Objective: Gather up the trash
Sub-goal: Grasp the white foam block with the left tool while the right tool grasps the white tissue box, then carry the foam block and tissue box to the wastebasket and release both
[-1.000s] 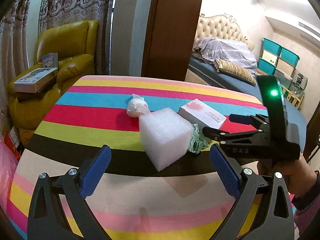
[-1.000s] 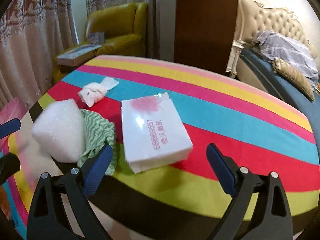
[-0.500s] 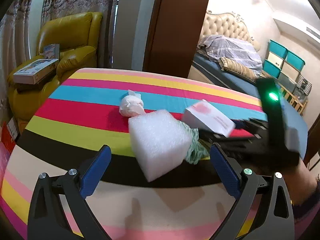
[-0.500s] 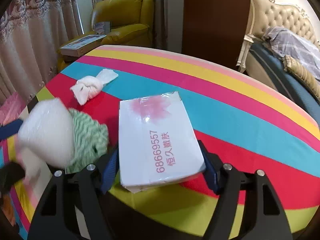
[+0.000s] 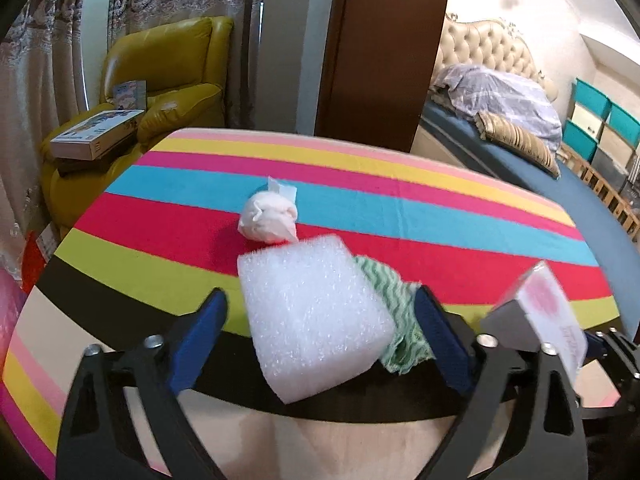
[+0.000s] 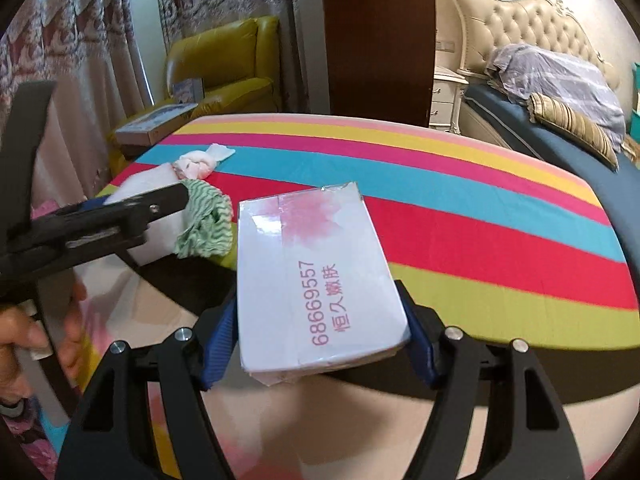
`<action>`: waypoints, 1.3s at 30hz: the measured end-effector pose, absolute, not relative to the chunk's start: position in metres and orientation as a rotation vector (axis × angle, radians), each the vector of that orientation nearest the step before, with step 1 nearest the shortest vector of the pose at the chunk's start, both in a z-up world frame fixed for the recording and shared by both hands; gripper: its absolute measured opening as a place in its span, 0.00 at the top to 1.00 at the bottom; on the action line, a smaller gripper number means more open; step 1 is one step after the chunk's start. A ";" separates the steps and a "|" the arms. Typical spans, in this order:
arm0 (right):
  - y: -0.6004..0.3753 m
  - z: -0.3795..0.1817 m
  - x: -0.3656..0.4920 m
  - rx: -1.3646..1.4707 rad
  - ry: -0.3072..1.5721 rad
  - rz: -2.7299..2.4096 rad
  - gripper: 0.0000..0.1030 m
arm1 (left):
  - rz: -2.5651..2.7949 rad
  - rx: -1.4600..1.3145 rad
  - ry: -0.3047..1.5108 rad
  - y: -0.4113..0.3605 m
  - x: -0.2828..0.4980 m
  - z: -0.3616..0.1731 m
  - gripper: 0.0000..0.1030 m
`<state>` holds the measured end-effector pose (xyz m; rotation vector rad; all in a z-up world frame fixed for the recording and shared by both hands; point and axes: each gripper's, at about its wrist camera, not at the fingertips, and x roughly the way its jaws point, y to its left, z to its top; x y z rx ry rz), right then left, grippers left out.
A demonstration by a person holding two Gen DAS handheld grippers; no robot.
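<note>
- The right claw (image 6: 316, 344) pinches a white tissue box (image 6: 316, 276); both blue pads press its long sides and the box tilts up off the striped bench (image 6: 500, 248).
- The left claw (image 5: 320, 340) is closing around a white foam block (image 5: 316, 316) lying on the bench. A gap shows at the left pad (image 5: 200, 340), so it has no grip yet.
- To do this well, I would center the block between the pads and squeeze gently, since foam probably dents and may twist out.
- A green striped rag (image 5: 396, 308) lies against the block's right side, just beside the right pad; best keep it out of the pinch unless both go together.
- A crumpled white tissue (image 5: 270, 218) sits just behind the block, untouched.
- Hard to make out: whether the right pad touches the foam or only the rag, what lies under the block, and where the trash should go, as no bin shows.
- The tissue box is cut off by the edge in the left view.
</note>
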<state>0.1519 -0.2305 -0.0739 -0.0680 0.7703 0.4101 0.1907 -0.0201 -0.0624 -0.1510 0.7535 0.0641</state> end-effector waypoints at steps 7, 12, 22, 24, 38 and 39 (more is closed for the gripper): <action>-0.228 -0.073 0.133 -0.036 0.763 0.422 0.33 | 0.025 -0.175 0.730 -0.006 0.180 -0.065 0.43; -0.222 -0.073 0.124 -0.007 0.755 0.415 0.33 | -0.009 -0.168 0.658 0.003 0.156 -0.050 0.44; -0.172 -0.057 0.098 -0.043 0.671 0.461 0.33 | 0.011 -0.128 0.544 0.048 0.098 -0.019 0.44; -0.158 -0.053 0.092 -0.053 0.653 0.479 0.33 | 0.020 -0.125 0.535 0.059 0.089 -0.016 0.44; -0.064 -0.026 0.070 -0.078 0.583 0.631 0.33 | 0.148 -0.122 0.472 0.156 0.017 0.000 0.43; -0.055 -0.025 0.068 -0.079 0.579 0.648 0.33 | 0.164 -0.123 0.466 0.165 0.010 0.002 0.43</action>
